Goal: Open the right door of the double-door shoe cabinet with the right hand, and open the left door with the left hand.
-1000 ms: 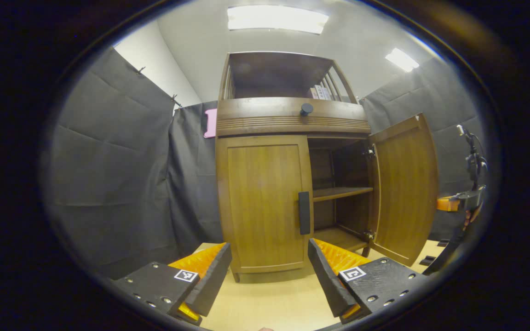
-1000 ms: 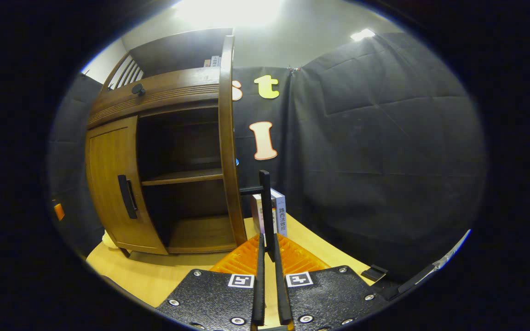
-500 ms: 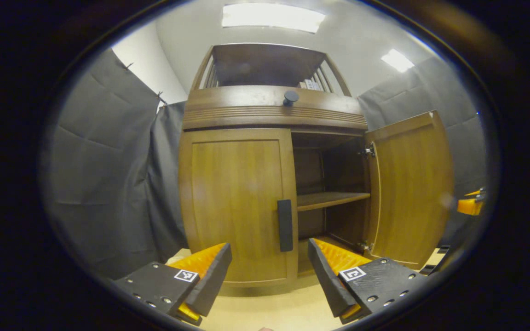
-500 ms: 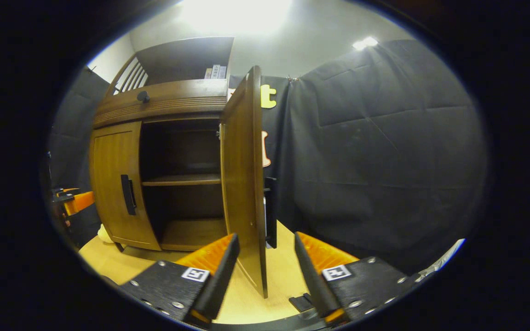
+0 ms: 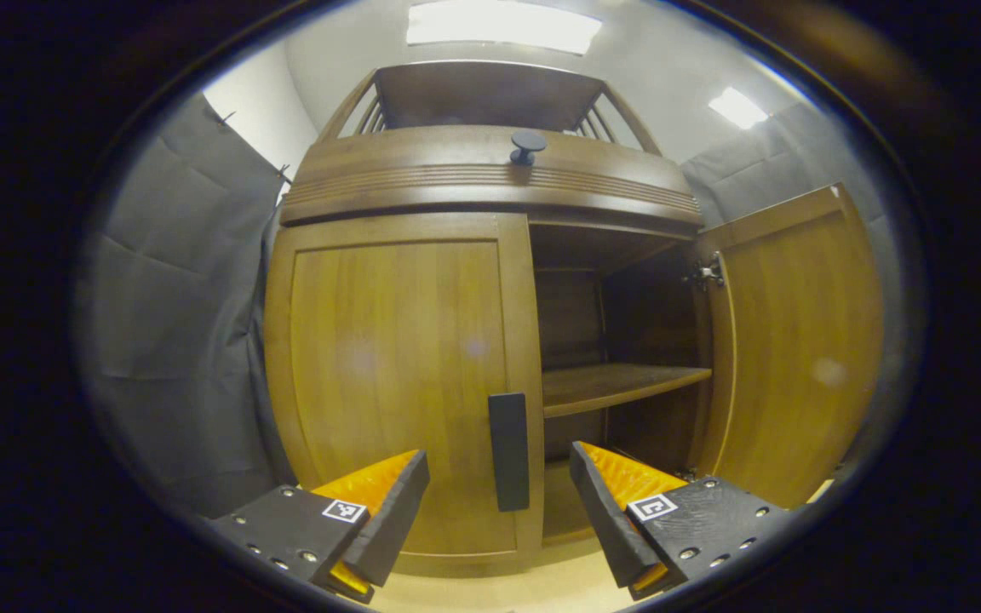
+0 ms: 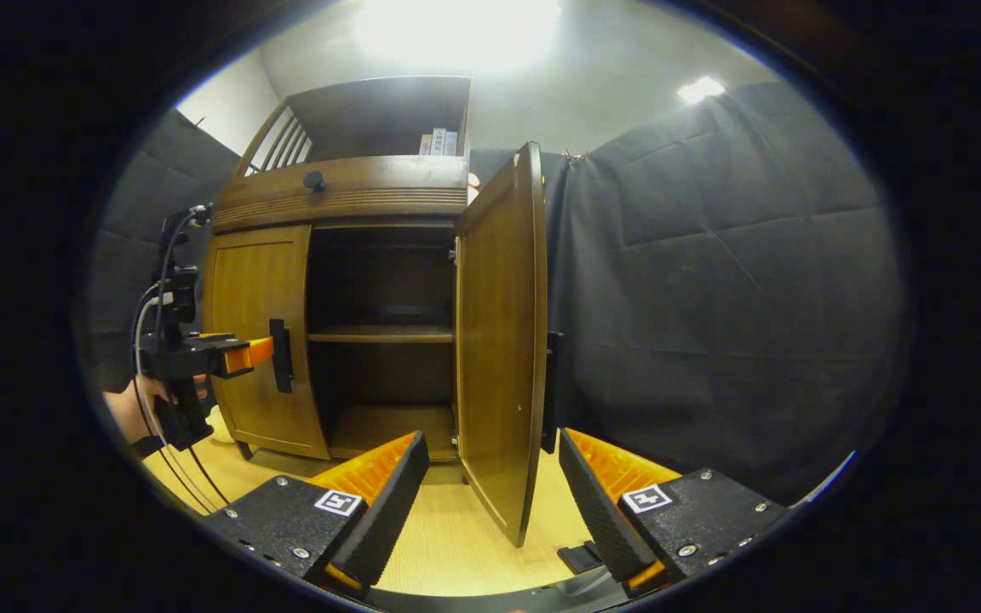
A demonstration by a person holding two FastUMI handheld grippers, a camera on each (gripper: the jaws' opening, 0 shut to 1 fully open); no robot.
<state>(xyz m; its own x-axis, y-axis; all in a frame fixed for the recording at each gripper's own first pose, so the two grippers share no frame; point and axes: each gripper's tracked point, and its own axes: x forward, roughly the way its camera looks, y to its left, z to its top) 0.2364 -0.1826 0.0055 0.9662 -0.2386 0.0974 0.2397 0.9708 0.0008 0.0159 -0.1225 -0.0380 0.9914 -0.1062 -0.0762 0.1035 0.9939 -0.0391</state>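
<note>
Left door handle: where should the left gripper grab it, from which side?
Grip the vertical black handle on the closed left door mid-length, coming straight from the front. The open left gripper already straddles it; one finger on each side should suit the narrow upright bar.

We see the brown wooden shoe cabinet (image 5: 490, 179) standing upright on the pale floor; its left door (image 5: 397, 375) is closed flat, its dark vertical handle (image 5: 508, 451) at the inner edge, while the right door (image 6: 499, 332) is swung wide open, baring a bare inner shelf (image 5: 618, 385)
</note>
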